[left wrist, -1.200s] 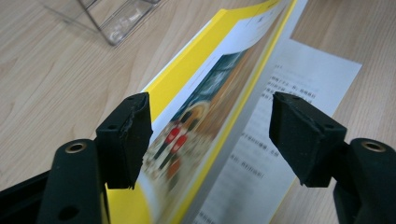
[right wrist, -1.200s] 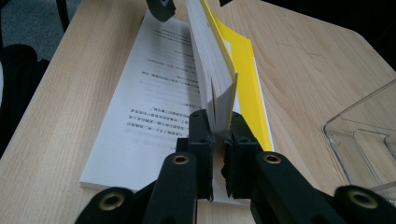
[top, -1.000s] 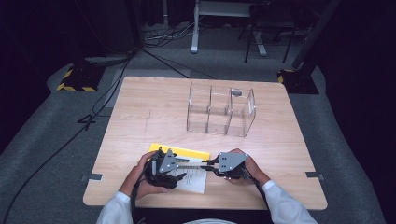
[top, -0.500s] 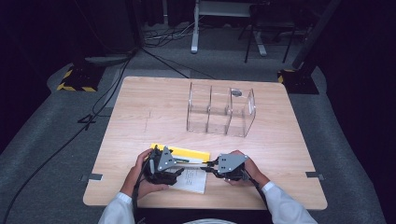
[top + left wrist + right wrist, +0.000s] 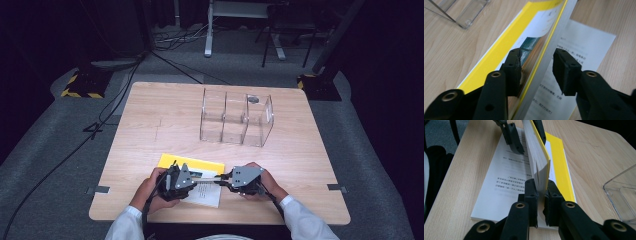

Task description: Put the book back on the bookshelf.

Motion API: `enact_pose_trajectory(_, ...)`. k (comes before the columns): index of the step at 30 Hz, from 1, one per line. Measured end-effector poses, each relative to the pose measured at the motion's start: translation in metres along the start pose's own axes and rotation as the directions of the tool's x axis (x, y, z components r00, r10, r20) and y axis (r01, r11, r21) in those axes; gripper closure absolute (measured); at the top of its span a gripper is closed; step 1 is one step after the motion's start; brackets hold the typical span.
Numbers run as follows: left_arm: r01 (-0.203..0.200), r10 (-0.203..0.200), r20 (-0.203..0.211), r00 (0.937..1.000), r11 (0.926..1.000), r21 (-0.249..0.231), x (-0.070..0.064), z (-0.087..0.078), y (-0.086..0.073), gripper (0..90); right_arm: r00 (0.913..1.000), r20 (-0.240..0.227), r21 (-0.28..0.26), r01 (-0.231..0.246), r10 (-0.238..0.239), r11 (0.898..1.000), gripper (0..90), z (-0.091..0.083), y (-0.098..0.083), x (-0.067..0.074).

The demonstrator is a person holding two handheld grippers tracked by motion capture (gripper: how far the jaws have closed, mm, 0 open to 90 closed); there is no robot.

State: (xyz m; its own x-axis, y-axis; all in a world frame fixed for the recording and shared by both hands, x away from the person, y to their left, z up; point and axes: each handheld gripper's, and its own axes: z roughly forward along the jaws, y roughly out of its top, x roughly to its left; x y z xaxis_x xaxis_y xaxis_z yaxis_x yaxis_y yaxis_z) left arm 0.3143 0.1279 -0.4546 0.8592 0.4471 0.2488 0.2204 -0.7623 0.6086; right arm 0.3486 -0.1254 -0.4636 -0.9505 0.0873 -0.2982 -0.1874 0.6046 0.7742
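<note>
Table: one wooden table [image 5: 150, 125], the biggest thing here, with everything else on it.
Clear organiser: one see-through box [image 5: 235, 120] with three compartments, standing well beyond the hands; a small dark thing lies at its right end, too small to tell what.
Book: one yellow-covered book [image 5: 197, 164] at the near edge, lying open on its printed page [image 5: 504, 182], with a stack of leaves and the yellow cover [image 5: 537, 152] lifted upright between the two grippers.
Hands: two, in white sleeves, coming in from the near side and facing each other across the book.
Right gripper [image 5: 541, 195]: jaws pressed onto the near end of the lifted leaves, pinching them.
Left gripper [image 5: 537, 65]: jaws have just been closing, one each side of the lifted leaves; a gap shows at the right pad.
Gripper views: they show the print and a picture inside the cover, which from above is only a white page.
</note>
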Motion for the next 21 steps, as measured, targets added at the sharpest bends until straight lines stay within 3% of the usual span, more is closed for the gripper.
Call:
enact_pose_trajectory(3, -0.018, 0.018, -0.008, 0.9998, 0.9997, 0.016, 0.001, 0.001, 0.002, 69.3, 1.0000, -0.001, 0.004, 0.002, -0.002, 1.000, 82.5, 0.001, 0.000, 0.001)
enact_pose_trajectory(6, -0.054, 0.054, -0.037, 0.9978, 0.9985, 0.000, -0.002, 0.000, 0.003, 72.2, 0.9998, 0.007, -0.013, -0.016, 0.016, 1.000, 80.5, 0.000, 0.000, -0.001)
enact_pose_trajectory(9, -0.028, 0.027, -0.037, 0.9989, 0.9987, -0.042, 0.002, -0.003, 0.000, 75.4, 0.9981, 0.024, -0.052, -0.055, 0.056, 0.997, 75.0, -0.004, 0.000, -0.003)
enact_pose_trajectory(10, -0.016, 0.014, -0.034, 0.9993, 0.9982, -0.058, 0.005, -0.005, -0.002, 76.2, 0.9964, 0.027, -0.060, -0.078, 0.080, 0.995, 68.4, -0.006, -0.001, -0.006)
enact_pose_trajectory(11, -0.008, 0.006, -0.033, 0.9994, 0.9974, -0.071, 0.006, -0.007, -0.003, 77.0, 0.9940, 0.038, -0.059, -0.100, 0.102, 0.993, 60.8, -0.009, -0.002, -0.010)
enact_pose_trajectory(13, 0.013, -0.016, -0.027, 0.9995, 0.9950, -0.099, 0.009, -0.011, -0.005, 77.6, 0.9856, 0.058, -0.055, -0.156, 0.159, 0.986, 54.4, -0.014, -0.009, -0.018)
enact_pose_trajectory(15, 0.016, -0.022, -0.046, 0.9987, 0.9930, -0.117, 0.010, -0.014, -0.006, 78.6, 0.9735, 0.067, -0.052, -0.215, 0.218, 0.975, 49.7, -0.018, -0.017, -0.027)
enact_pose_trajectory(17, 0.000, -0.009, -0.071, 0.9974, 0.9925, -0.122, 0.010, -0.018, -0.006, 80.0, 0.9688, 0.096, -0.018, -0.228, 0.228, 0.974, 48.3, -0.019, -0.023, -0.031)
enact_pose_trajectory(21, 0.018, -0.035, -0.097, 0.9947, 0.9861, -0.165, 0.013, -0.024, -0.007, 81.9, 0.9593, 0.107, 0.011, -0.264, 0.262, 0.964, 46.7, -0.021, -0.034, -0.037)
